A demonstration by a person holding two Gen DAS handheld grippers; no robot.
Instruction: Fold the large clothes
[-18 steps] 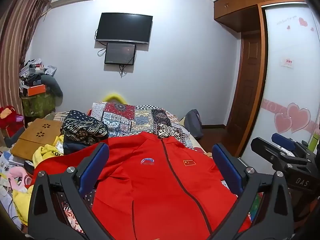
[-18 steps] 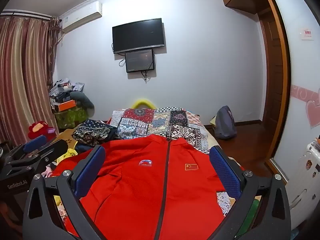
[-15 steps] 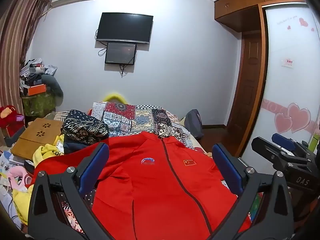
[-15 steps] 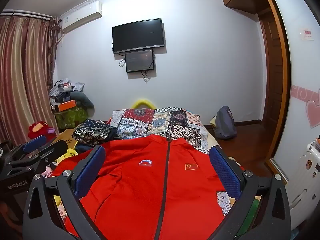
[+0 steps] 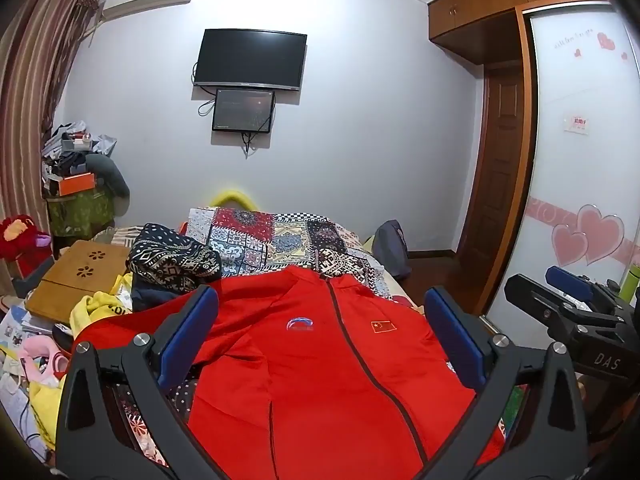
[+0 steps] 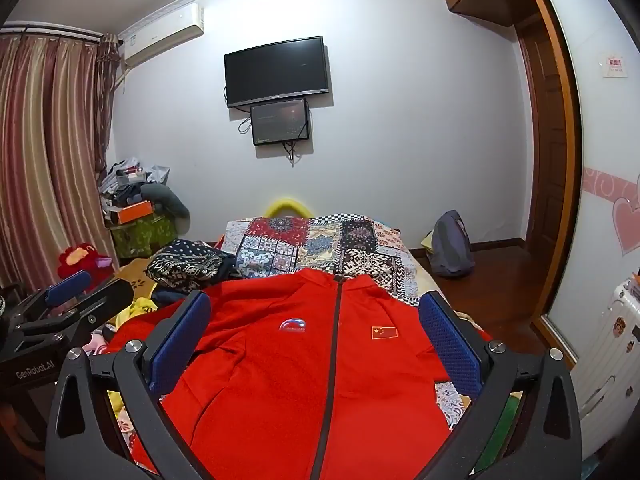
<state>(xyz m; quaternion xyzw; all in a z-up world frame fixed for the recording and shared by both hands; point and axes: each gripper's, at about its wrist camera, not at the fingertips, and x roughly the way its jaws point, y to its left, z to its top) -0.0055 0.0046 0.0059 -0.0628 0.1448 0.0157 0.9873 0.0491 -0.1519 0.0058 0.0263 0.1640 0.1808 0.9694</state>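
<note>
bedroom with a patchwork bedspread under a wall tv; red zip jacket lies spread flat, front up, on the bed; left gripper and right gripper hover above it, jaws wide, holding nothing

I am holding my right tongs wide apart above the red jacket, gripping nothing. The jacket is lying zipped and face-up on the bed, and my left tongs are showing at the left edge.
</note>
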